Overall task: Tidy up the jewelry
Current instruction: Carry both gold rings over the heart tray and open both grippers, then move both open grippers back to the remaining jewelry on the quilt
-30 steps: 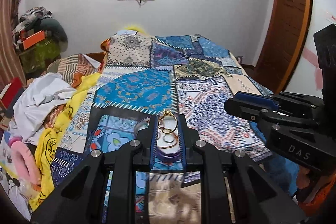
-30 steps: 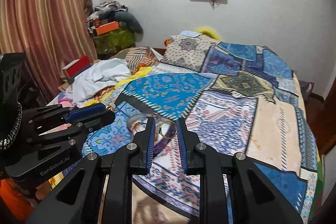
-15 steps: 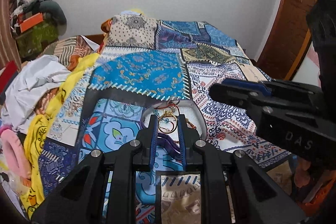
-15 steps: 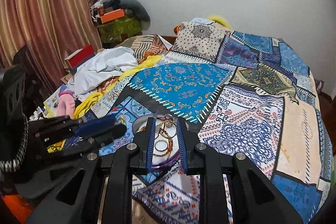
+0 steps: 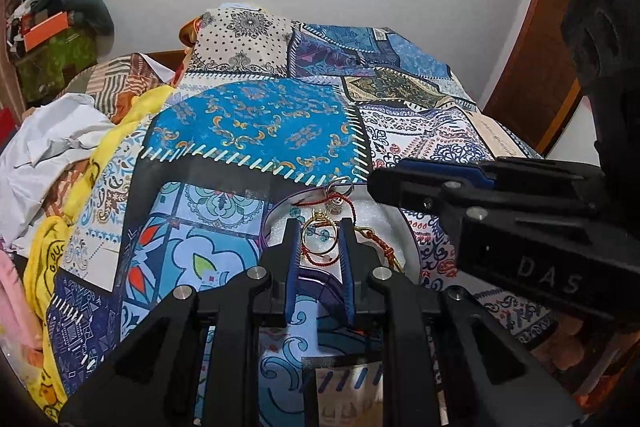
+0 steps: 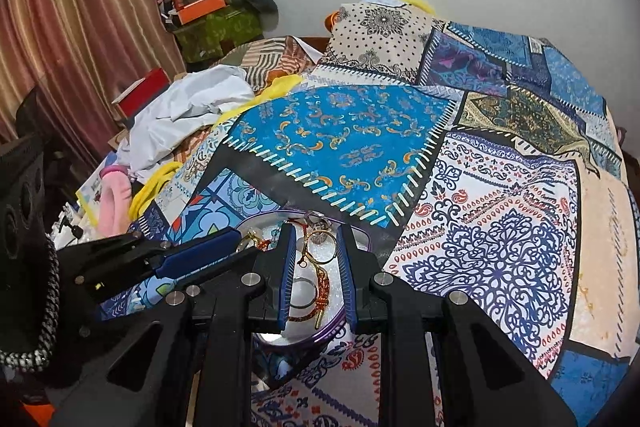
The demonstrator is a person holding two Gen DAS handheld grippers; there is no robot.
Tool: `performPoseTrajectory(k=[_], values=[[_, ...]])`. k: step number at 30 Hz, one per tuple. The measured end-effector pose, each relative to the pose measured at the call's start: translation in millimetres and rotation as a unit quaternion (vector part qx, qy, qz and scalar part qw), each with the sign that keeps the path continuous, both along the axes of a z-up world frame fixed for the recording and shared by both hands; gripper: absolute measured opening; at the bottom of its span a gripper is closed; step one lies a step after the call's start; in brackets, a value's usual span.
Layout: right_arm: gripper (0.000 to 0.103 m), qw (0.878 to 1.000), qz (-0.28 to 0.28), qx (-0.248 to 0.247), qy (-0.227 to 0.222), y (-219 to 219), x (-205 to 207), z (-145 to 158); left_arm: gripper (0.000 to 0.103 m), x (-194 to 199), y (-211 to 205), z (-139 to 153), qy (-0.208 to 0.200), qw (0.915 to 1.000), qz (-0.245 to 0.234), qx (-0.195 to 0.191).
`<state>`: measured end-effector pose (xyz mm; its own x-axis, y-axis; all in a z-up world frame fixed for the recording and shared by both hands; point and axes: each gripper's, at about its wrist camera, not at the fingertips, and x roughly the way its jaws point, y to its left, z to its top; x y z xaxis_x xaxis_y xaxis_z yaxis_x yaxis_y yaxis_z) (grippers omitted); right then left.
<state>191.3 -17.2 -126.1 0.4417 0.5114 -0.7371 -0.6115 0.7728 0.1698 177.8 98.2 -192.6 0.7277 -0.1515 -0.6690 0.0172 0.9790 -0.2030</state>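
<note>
A round purple-rimmed tray (image 5: 276,214) lined with white foam lies on the patchwork bedspread (image 5: 256,123) and holds red cord bracelets, silver rings and other jewelry. My left gripper (image 5: 319,241) is shut on a gold ring (image 5: 320,235) and holds it just above the tray. My right gripper (image 6: 317,247) is shut on another gold ring (image 6: 318,249) over the same tray (image 6: 338,319). The right gripper's body shows at the right of the left wrist view (image 5: 500,203). The left gripper's blue-padded finger shows in the right wrist view (image 6: 192,257).
Crumpled white and yellow cloth (image 5: 60,143) and a pink item (image 6: 116,195) lie along the bed's left side. A heap of clothes and boxes (image 6: 212,11) stands by the striped curtain (image 6: 72,27). A wooden door (image 5: 540,67) is at the right.
Both grippers have come down and forward with their gold rings, from above the bedspread to just over the tray. The tray now fills the space between the fingers.
</note>
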Motion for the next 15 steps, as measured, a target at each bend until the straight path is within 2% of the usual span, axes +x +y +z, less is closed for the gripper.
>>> performPoseTrajectory(k=[6,8,15], values=[[0.019,1.0,-0.003,0.003,0.017,0.7,5.3,-1.1,0.017,-0.7,-4.8,2.3,0.0,1.0,-0.008,0.006],[0.024,1.0,-0.007,0.002,0.024,0.2,5.5,-1.3,0.017,-3.7,-6.2,6.1,-0.004,0.9999,-0.005,0.012],[0.026,1.0,-0.015,0.013,0.007,-9.9,-1.4,15.0,0.017,-15.0,-3.8,22.5,-0.016,0.9996,0.004,0.021]])
